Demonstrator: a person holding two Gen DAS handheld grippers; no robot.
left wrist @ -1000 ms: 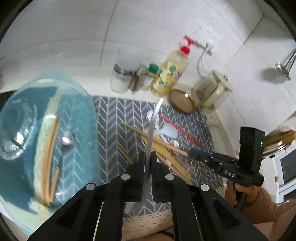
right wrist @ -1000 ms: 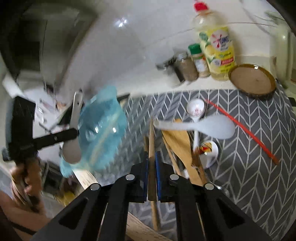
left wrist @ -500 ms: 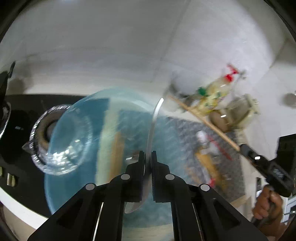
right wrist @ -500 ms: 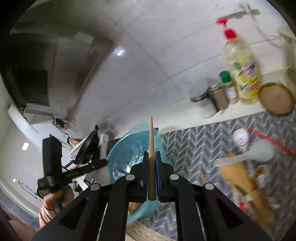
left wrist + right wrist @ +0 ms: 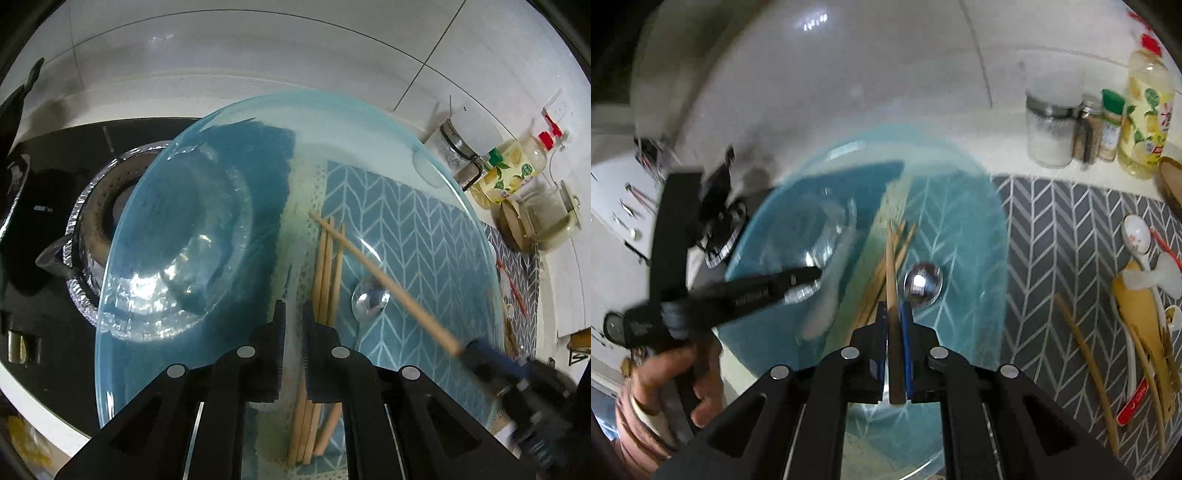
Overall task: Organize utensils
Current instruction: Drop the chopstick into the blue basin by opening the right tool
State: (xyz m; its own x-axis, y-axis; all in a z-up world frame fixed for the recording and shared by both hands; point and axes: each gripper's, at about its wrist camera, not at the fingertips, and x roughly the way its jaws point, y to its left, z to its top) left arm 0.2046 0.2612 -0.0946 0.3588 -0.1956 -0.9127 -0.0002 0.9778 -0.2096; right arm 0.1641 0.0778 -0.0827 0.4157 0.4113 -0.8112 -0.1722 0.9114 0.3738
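A big blue glass bowl (image 5: 369, 129) (image 5: 982, 206) holds several wooden chopsticks (image 5: 325, 266) (image 5: 875, 291) and a metal spoon (image 5: 369, 301) (image 5: 922, 284). My left gripper (image 5: 291, 317) is over the bowl with its jaws slightly apart and nothing visible between them; in the right wrist view (image 5: 812, 280) a blurred pale spoon (image 5: 827, 295) shows at its tip. My right gripper (image 5: 894, 314) is shut on a wooden chopstick (image 5: 891, 269), which reaches over the bowl; the chopstick also shows in the left wrist view (image 5: 388, 284).
A gas stove burner (image 5: 92, 206) lies left of the bowl. The grey chevron mat (image 5: 1071, 251) carries a wooden spatula (image 5: 1141, 325), white spoons (image 5: 1136, 232) and more chopsticks (image 5: 1086, 365). Jars (image 5: 1049, 125) and an oil bottle (image 5: 1148, 114) stand at the back wall.
Both grippers have moved down over the blue bowl. The metal spoon handle that stood between the left jaws is no longer seen there. The right gripper still holds its chopstick.
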